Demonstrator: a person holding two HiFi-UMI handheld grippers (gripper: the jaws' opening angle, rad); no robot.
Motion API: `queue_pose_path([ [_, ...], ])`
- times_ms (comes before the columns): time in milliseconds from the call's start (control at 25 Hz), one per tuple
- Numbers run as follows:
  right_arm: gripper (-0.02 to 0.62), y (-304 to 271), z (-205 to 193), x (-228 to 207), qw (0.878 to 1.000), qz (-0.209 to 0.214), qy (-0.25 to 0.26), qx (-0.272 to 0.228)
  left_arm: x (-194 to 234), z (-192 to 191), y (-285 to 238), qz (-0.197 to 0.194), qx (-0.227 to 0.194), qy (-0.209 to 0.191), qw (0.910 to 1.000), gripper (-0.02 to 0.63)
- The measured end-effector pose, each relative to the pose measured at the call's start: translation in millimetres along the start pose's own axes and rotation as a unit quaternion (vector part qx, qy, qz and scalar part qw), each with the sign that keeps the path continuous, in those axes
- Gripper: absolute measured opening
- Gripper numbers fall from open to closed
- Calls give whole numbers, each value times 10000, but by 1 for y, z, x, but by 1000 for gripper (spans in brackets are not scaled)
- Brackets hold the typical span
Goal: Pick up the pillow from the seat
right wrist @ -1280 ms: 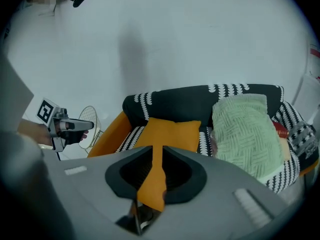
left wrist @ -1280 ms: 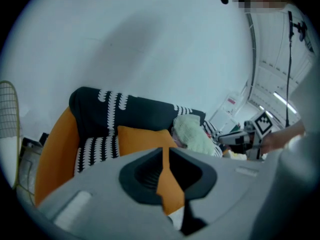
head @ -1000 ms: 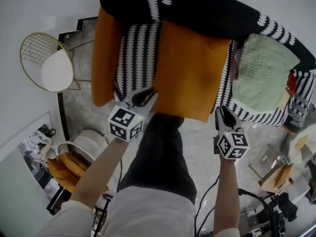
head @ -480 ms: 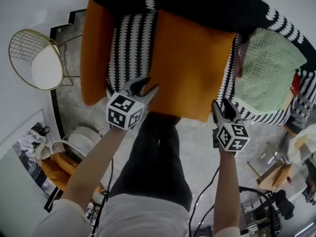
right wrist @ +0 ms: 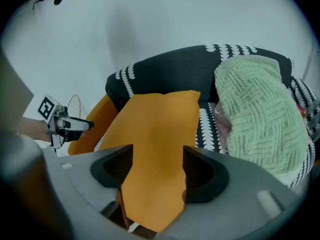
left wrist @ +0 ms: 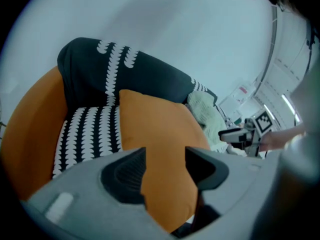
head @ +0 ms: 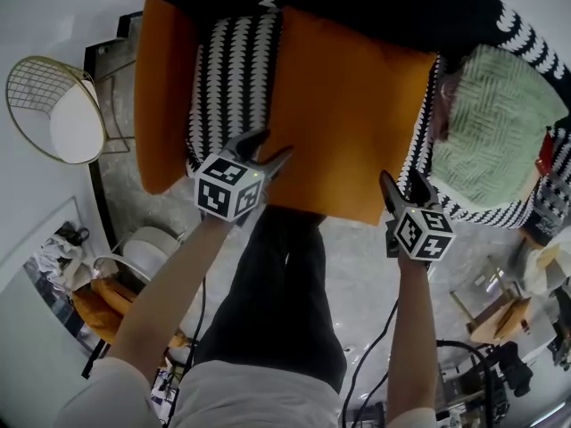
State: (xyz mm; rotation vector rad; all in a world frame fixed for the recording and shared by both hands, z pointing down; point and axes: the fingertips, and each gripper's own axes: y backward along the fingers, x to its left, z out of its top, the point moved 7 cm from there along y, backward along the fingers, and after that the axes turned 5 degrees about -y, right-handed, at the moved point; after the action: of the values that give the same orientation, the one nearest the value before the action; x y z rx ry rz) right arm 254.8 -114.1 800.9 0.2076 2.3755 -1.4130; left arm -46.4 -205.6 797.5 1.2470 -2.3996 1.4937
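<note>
An orange pillow (head: 348,114) lies on the black-and-white patterned seat (head: 232,78) of an armchair. My left gripper (head: 265,150) is at the pillow's near left corner and my right gripper (head: 403,185) at its near right corner. The jaws of both have just been opening. In the left gripper view the pillow (left wrist: 155,134) shows between the spread jaws of the left gripper (left wrist: 165,166). The pillow's near corner (right wrist: 160,129) also runs between the jaws of the right gripper (right wrist: 157,171). No pad presses on the fabric.
An orange arm cushion (head: 161,96) flanks the seat on the left, and a green knitted throw (head: 495,132) lies on the right. A gold wire chair (head: 49,105) stands further left. The person's dark-trousered leg (head: 277,301) is in front; clutter covers the floor at right.
Both grippers have come down toward the pillow's near edge, and their jaws have spread apart. The armchair fills more of the head view than before.
</note>
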Motion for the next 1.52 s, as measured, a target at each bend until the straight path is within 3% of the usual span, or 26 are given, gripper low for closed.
queue_pose_path([
  [320,397,-39,-7,-20,9995,81,-195,231,18,-13,-38,3,262,466,9986,337],
  [640,492,-62,-4,-32,9976,325,-448,415,30,-17,-61,29,522,507,9973,420],
  [920,514,-84,-9,-59,9962,414,-461,620,30,-24,-99,-44,828,445,9956,500],
  [1160,505,-95,-14,-61,9966,306,-334,694,30,-32,-116,-75,874,439,9952,481],
  [1520,320,-100,-18,-45,9958,371,3,837,23,-38,-111,-136,638,265,9975,308],
])
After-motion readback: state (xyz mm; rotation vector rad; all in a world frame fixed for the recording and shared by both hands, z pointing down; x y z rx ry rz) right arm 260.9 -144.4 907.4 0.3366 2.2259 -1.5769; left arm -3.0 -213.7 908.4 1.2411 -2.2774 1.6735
